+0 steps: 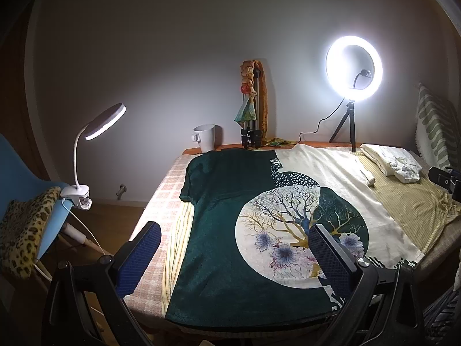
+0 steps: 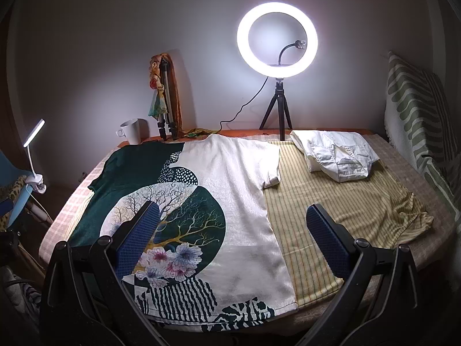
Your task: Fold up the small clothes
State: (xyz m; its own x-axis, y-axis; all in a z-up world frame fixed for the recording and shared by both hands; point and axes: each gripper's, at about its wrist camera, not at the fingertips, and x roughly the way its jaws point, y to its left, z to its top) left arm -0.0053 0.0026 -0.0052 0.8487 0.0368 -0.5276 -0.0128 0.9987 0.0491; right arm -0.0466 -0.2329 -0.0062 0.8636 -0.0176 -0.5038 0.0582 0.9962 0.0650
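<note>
Now both my left claw (image 1: 234, 255) and right claw (image 2: 230, 238) hang released above the T-shirt (image 2: 230, 190); soft, limp cloth, so I'd pinch its hem corners.

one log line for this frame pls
phase: pre-grasp | left hand-held gripper: open, empty | right hand-held gripper: open, empty | green-and-cream tree-print T-shirt: flat, unfolded | white folded garments: far right

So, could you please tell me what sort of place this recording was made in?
Probably a room at home set up for filming: a lit ring light on a tripod, a clip-on desk lamp on a blue chair, and a printed T-shirt spread on a cloth-covered table.
</note>
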